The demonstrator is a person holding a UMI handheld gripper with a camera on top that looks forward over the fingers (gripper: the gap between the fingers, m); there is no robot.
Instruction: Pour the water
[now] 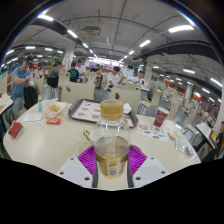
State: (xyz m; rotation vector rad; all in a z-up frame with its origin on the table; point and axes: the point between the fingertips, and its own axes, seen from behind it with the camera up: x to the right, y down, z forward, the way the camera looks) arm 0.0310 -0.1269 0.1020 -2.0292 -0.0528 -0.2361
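Note:
A clear plastic cup (111,157) with a little yellowish liquid stands upright between my fingers. My gripper (111,150) is shut on it, and both purple pads (88,158) press its sides. Just beyond it on the white table (60,140) stands a second clear container (112,110) holding pale yellow liquid. The held cup is nearer to me than that container and partly covers its base.
A grey tray (84,110) lies behind the container. A snack bag (53,108) and a red packet (15,129) sit to the left. A red cup (160,118), small plates and a glass (181,143) sit to the right. People sit at far tables.

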